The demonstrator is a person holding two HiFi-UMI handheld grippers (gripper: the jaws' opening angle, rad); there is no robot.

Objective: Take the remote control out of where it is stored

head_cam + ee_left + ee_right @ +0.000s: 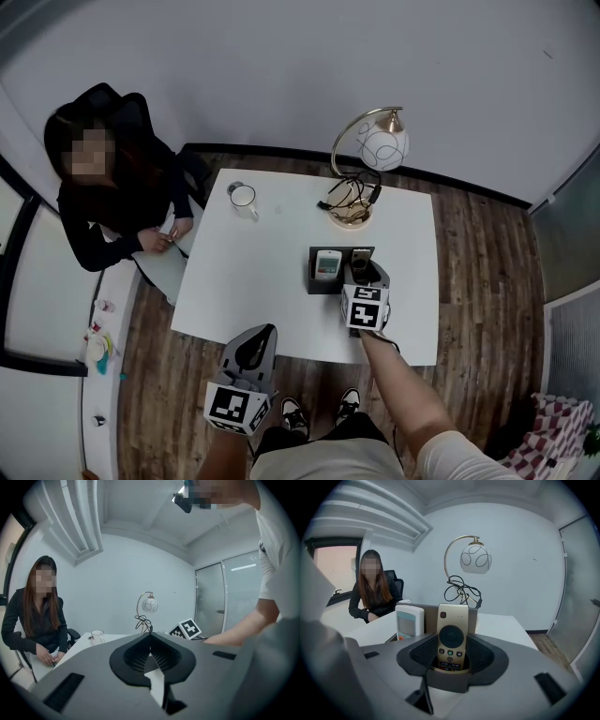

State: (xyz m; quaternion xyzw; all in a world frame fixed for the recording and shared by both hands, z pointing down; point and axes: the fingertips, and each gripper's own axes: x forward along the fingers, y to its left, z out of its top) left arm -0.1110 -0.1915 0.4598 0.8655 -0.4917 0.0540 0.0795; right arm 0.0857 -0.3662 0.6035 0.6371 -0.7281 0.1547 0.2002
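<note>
Two ribbed black pads (423,653) of the right gripper (452,641) stand apart, one on each side of the slim gold rectangular remote control (453,620). They lie close against its long edges but, as far as I can judge, are not yet pinching it. The remote stands upright between the jaws, its lower end sunk in the dark box-shaped holder (323,289) and its top clear above the jaw tips. The step in hand looks like the grasp itself. The next move calls for closing squarely on the narrow sides, then drawing the remote straight up along its length so that it does not catch the holder's wall. Its face is toward the jaws: a small dark button at the top corner, a large round black pad below that, then rows of little coloured keys near the holder's rim. It looks smooth and may slip under a light pinch. Just left of the jaws a white remote with a pale screen (409,620) stands in the same holder. Beyond the jaws the white table (501,625) carries a brass arc lamp with a round glass shade (475,557), and a seated person in black (372,592) is far left. The left gripper (150,638) has its jaws together and empty, with the table beyond them.
</note>
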